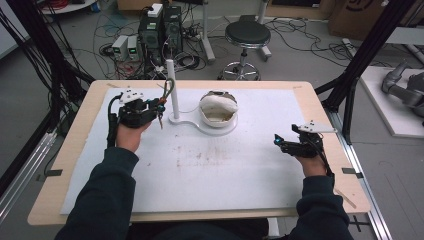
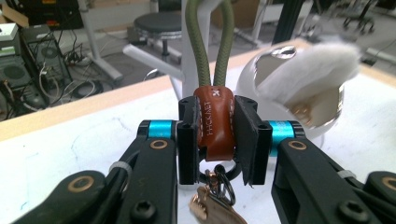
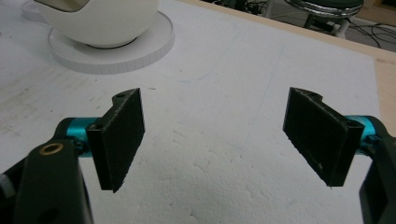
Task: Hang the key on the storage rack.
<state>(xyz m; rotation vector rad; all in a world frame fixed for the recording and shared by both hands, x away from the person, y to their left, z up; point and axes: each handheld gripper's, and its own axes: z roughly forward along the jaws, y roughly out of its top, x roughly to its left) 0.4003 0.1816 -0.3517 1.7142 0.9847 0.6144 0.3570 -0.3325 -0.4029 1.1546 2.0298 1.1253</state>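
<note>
Keychain (image 2: pixel 214 123), brown leather tab w/ one green cord loop, metal rings & keys hanging below, clamped in left gripper (image 1: pixel 161 106) at table's 10 o'clock beside white post (image 1: pixel 172 85), one white bowl (image 1: pixel 218 112) w/ white cloth (image 2: pixel 310 63) inside at 12, right gripper (image 3: pixel 212 135) at 3 o'clock, jaws wide apart, holding nothing.

place: lab | signs: computer towers (image 1: pixel 161 31), floor cables (image 1: pixel 300 37), stool (image 1: pixel 246 36), black frame (image 1: pixel 367 52), foam-topped table (image 1: pixel 75 135)

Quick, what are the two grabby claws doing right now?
Left gripper: closed, holding the brown leather key fob.
Right gripper: open, holding nothing.
</note>
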